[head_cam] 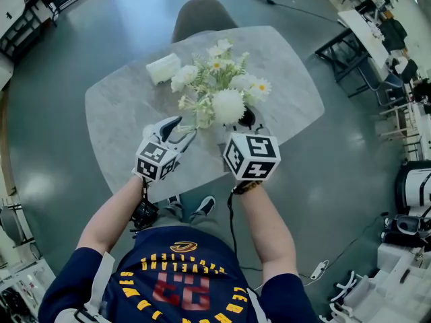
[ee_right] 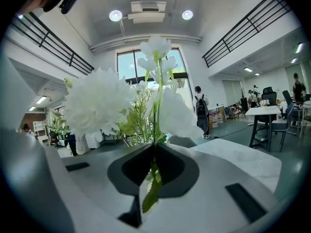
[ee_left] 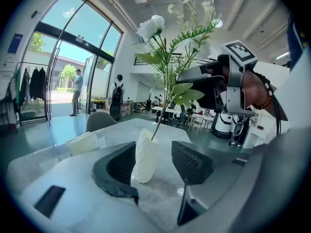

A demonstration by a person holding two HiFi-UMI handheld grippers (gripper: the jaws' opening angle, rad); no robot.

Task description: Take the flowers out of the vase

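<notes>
A bunch of white flowers (head_cam: 222, 89) with green leaves stands over the middle of the marble table (head_cam: 114, 113). My right gripper (ee_right: 154, 152) is shut on the green stems (ee_right: 154, 171), with the blooms (ee_right: 99, 106) right above its jaws. In the left gripper view it (ee_left: 209, 84) hangs above the slim white vase (ee_left: 145, 154), and a stem (ee_left: 160, 118) still runs down into the vase's mouth. My left gripper (ee_left: 153, 152) is open around the vase; the left jaw sits close to it and a gap shows at the right jaw. In the head view the blooms mostly hide the vase.
A white box (head_cam: 163, 68) lies on the table's far left part. A grey chair (head_cam: 202, 15) stands behind the table. Black desks (head_cam: 357, 39) and equipment line the room's right side. People (ee_left: 117, 98) stand far off near the glass doors.
</notes>
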